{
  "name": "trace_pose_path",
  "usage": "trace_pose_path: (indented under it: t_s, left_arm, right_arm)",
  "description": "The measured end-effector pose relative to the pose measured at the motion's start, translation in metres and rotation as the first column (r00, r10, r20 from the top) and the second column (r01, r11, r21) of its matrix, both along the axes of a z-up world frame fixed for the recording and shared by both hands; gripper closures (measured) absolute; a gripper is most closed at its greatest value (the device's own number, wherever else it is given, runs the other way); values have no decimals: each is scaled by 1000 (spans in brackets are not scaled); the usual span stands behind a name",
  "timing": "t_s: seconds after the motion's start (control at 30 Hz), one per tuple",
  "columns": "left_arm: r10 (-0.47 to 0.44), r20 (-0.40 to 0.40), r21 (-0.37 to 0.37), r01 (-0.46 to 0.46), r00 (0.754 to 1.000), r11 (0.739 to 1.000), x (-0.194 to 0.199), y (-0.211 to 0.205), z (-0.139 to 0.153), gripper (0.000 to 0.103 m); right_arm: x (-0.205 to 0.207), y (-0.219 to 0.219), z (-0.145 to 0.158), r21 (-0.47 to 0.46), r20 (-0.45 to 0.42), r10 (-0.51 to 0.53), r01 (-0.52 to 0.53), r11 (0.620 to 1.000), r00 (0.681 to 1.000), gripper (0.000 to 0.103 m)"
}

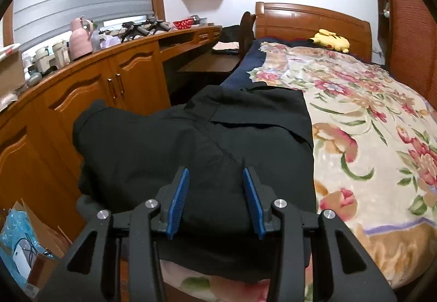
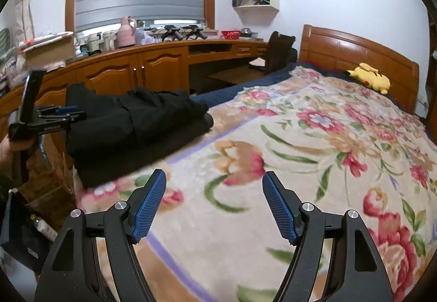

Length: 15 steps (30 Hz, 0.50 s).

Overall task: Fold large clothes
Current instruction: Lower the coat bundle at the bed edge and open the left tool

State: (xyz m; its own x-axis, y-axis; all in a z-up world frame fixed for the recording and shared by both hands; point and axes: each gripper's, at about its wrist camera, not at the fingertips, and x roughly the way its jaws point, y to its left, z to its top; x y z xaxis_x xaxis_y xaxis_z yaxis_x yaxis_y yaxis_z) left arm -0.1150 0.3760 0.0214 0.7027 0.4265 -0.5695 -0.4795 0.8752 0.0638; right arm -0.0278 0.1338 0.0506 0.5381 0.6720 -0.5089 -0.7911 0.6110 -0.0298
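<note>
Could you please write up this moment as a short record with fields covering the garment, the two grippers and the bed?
garment: black garment, folded in layers, lying along the bed's edge on the cabinet side
surface: floral blanket covering the bed
left gripper: over the garment's near end, jaws apart, nothing between the pads
right gripper: over bare blanket, jaws wide, empty, apart from the garment
other items: yellow plush toy by the headboard; wooden cabinets beside the bed

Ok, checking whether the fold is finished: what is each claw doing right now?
Left claw: open, nothing gripped, above the folded black garment.
Right claw: open wide, empty, over the floral blanket.
</note>
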Motion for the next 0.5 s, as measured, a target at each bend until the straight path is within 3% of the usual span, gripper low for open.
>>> trace_pose_path:
  t_s: [0.3,0.5]
  left_arm:
    - [7,81,47,-11,997,999,0,-38,15,62]
    - [-101,99,35,98,990,995,13,-85,17,61]
  right_arm:
    - [-14,-63,-3,47,11,-70,70,996,997,28]
    - [-17,-108,-9,54,33,-161,160,986,986,28]
